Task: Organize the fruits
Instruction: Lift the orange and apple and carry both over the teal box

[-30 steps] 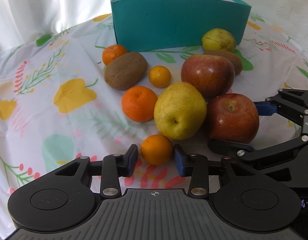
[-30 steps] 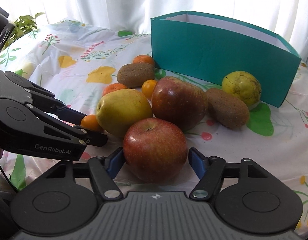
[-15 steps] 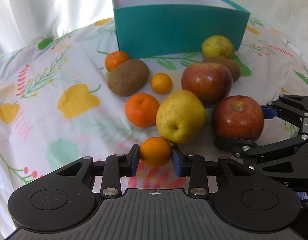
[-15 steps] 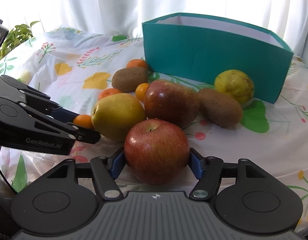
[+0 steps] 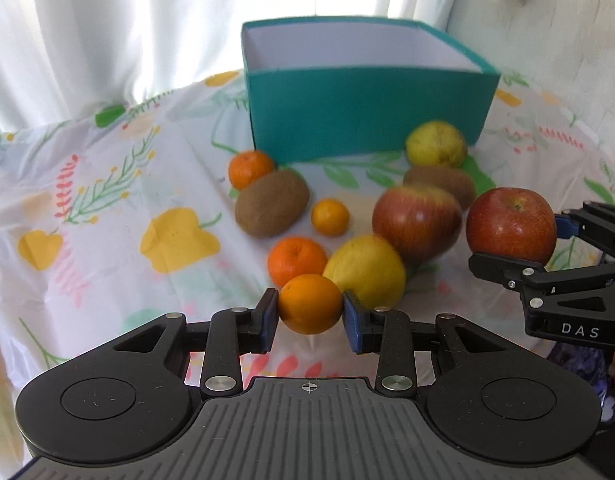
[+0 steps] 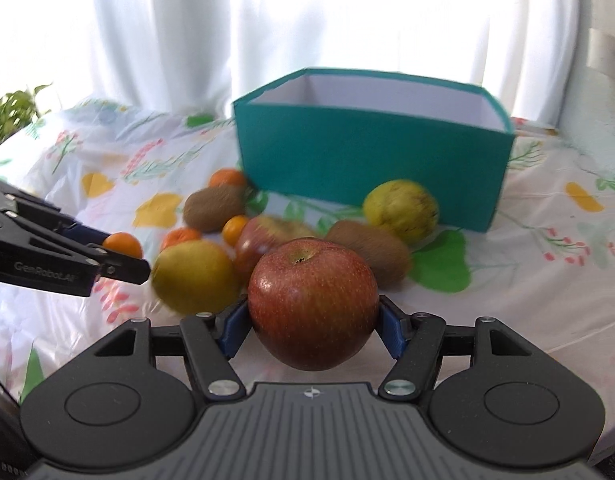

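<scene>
Fruits held in both tongs, we note
Left gripper [image 5: 310, 317] clenches small round orange [image 5: 310, 304]; right gripper [image 6: 312, 324] grips red apple [image 6: 312, 304] before open teal cardboard box [image 6: 367, 160]

Small orange [image 5: 310, 309] and red apple [image 6: 313, 305], each clamped between blue pads, apparently clear of the floral cloth [image 5: 107, 216]. Remaining fruits cluster mid-cloth: yellow pear [image 5: 365, 272], second apple [image 5: 417, 222], two kiwis, three mandarins, with another pear [image 5: 436, 144] touching the open teal box [image 5: 367, 112] toward the far edge.
</scene>
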### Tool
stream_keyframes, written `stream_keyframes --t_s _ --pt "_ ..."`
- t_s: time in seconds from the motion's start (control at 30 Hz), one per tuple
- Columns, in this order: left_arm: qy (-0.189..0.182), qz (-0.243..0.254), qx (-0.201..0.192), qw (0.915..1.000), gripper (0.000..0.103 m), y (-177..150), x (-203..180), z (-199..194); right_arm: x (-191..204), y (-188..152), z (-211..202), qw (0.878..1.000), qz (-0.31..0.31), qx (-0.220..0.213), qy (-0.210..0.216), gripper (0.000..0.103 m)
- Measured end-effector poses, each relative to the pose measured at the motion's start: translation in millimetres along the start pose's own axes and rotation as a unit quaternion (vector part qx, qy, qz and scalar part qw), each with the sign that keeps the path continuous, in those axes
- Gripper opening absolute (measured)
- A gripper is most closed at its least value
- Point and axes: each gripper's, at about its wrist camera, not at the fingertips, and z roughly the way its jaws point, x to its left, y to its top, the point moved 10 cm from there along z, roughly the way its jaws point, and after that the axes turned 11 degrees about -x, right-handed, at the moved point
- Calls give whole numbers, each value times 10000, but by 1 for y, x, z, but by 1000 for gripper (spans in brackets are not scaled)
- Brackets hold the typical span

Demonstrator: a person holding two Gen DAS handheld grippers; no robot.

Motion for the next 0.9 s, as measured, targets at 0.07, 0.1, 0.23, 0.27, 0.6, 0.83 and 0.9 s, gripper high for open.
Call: stream_keyframes --t_s 0.07,0.1,0.23,0.27,0.6,0.83,0.9 --pt "30 10 -60 10000 38 7 -1 0 -9 9 -1 9998 48 -98 -156 66" --pt "73 18 -79 9999 38 11 -2 0 -14 14 -2 9996 85 -150 -223 66" --pt "202 -109 -82 9997 38 26 0 4 -32 37 -3 9978 233 -417 -461 66" --pt "251 -160 -103 9995 38 31 0 5 -37 44 -3 9970 271 -503 -524 66" --pt "790 -108 -796 9936 38 108 3 -6 -59 117 -4 9880 242 -1333 -737 66" --pt "1112 -199 -1174 9866 38 175 10 -5 -74 165 5 9806 173 -1732 -903 66" --pt "1166 -244 -1257 9849 38 196 11 -5 -79 177 7 9782 221 -1830 -959 66"
